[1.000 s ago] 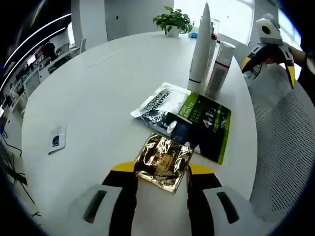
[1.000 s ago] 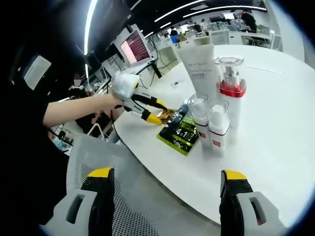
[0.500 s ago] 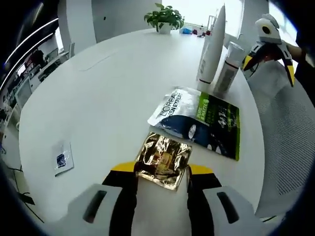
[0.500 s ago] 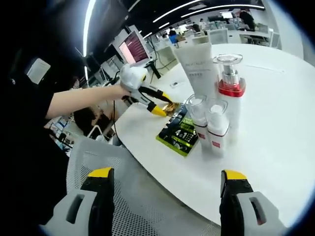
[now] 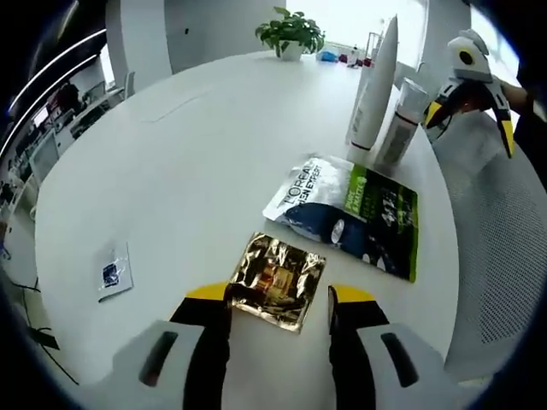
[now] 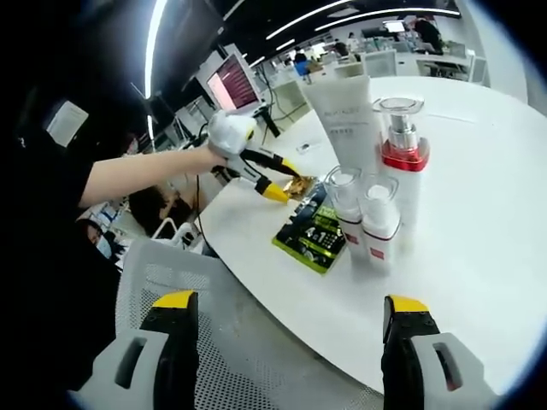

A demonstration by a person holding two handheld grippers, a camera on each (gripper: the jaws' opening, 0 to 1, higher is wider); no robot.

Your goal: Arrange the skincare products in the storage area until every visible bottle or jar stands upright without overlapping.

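The left tongs (image 5: pixel 278 301) stand apart around the gold sachet (image 5: pixel 275 280) on the table (image 5: pixel 188 171), the right tongs (image 6: pixel 291 329) apart and empty; next comes the green sachet (image 5: pixel 350 213).

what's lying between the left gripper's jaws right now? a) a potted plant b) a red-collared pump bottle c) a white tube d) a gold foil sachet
d: in the left gripper view the gold foil sachet lies flat on the white table between the left gripper's parted jaws.
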